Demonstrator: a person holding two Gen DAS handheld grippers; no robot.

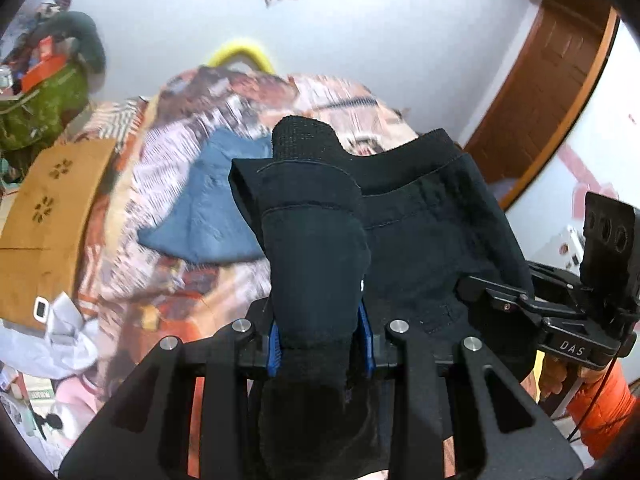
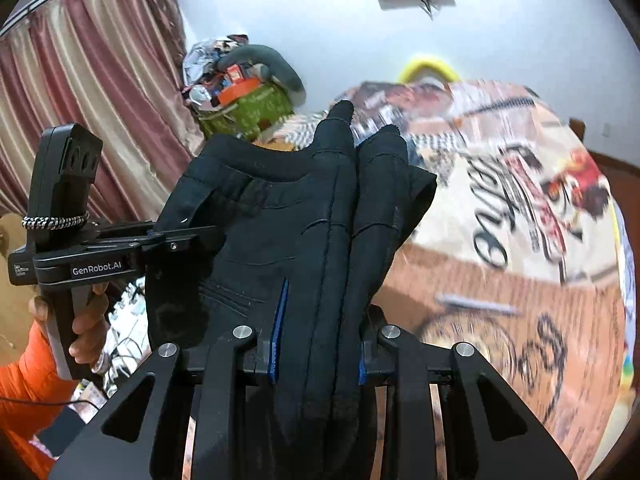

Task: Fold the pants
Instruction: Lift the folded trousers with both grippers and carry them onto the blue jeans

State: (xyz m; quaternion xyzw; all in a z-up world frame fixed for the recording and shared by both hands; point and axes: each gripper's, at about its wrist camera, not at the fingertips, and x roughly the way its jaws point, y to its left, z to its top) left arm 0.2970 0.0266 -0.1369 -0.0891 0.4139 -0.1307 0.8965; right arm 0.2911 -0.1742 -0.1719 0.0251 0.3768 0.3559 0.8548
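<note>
Your left gripper is clamped on a bunched edge of the black pants, its blue pads nearly hidden by cloth. Your right gripper is likewise closed tight on gathered folds of the same pants. The waistband stretches between them, lifted above the patterned bedspread. A blue garment lies on the bed beyond.

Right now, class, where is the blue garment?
In the left wrist view, the blue garment lies on the patterned bedspread, left of the lifted black pants.
</note>
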